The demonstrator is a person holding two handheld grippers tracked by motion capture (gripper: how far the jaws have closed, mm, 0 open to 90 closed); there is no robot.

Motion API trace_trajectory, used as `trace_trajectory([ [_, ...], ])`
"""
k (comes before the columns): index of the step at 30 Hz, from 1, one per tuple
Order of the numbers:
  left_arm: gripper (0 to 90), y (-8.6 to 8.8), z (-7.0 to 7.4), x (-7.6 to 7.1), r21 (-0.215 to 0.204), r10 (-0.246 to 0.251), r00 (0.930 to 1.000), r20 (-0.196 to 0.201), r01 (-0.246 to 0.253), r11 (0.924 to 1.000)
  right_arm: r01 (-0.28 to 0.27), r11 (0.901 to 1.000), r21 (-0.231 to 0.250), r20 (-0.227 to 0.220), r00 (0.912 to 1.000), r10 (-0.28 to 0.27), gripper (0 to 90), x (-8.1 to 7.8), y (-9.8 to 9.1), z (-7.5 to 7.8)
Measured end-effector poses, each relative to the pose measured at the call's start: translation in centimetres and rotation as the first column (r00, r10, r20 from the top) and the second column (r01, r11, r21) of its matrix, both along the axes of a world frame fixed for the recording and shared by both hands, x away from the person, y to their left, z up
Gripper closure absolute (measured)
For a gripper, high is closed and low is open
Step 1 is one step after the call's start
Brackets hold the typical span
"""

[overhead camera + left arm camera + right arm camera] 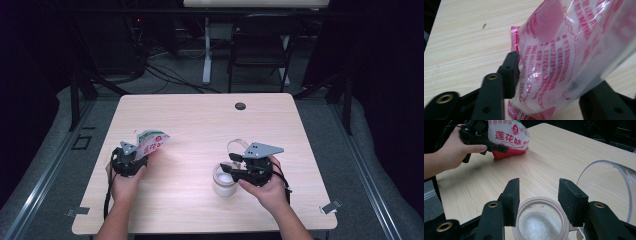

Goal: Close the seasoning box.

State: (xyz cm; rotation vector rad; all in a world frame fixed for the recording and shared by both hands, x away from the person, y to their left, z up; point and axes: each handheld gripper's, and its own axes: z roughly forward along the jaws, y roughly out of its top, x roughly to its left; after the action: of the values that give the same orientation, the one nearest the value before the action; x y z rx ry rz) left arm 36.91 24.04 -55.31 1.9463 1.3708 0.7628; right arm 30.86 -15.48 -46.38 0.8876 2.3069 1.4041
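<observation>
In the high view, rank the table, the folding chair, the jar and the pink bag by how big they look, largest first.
1. Table.
2. Folding chair, though it stands farther back, so it looks smaller than it is.
3 and 4. Pink bag and jar look about alike; both are partly hidden by grippers, so I won't rank them.

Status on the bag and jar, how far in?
Done: jar is open, with white granules inside. In hand: left gripper shut on the pink bag, held near the table; right gripper open around the jar rim. Left, probably: whatever follows for bag and jar.
</observation>
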Motion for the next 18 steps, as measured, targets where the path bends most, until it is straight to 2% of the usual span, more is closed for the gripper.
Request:
trace_trajectory([
  [2,48.0,-0.1,0.1,-0.1,0.006,-0.005,1.0,0.007,0.005,1.0,0.001,1.0,-0.001,0.0,1.0,-0.001,51.8,0.0,0.0,0.0],
  [4,45.7,-0.4,0.2,-0.4,-0.013,-0.033,0.9992,0.021,0.034,0.9993,0.005,1.0,0.008,0.004,1.0,-0.005,51.8,0.1,0.0,0.1],
  [7,45.3,-0.5,0.4,-0.6,-0.015,-0.039,0.9988,0.029,0.04,0.9991,0.008,0.9999,0.014,0.008,0.9999,-0.008,51.8,0.1,0.0,0.1],
  [10,44.8,-0.3,0.6,-0.9,-0.063,-0.025,0.9988,0.043,0.028,0.9977,0.004,0.9998,0.019,0.012,0.9999,-0.004,51.5,0.2,0.1,0.2],
  [13,44.1,-0.2,0.8,-1.1,-0.065,-0.009,0.9993,0.037,0.011,0.9979,0.004,0.9997,0.022,0.015,0.9999,-0.005,51.4,0.2,0.0,0.2],
  [14,41.4,-0.1,0.9,-1.1,-0.067,0.002,0.9992,0.039,0.001,0.9977,0.009,0.9996,0.027,0.021,0.9997,-0.009,51.2,0.2,0.0,0.3],
  [18,35.9,-0.2,1.4,-1.6,-0.087,0.007,0.9977,0.067,-0.002,0.9962,0.013,0.9993,0.034,0.014,0.9998,-0.014,50.5,0.3,0.0,0.4],
])
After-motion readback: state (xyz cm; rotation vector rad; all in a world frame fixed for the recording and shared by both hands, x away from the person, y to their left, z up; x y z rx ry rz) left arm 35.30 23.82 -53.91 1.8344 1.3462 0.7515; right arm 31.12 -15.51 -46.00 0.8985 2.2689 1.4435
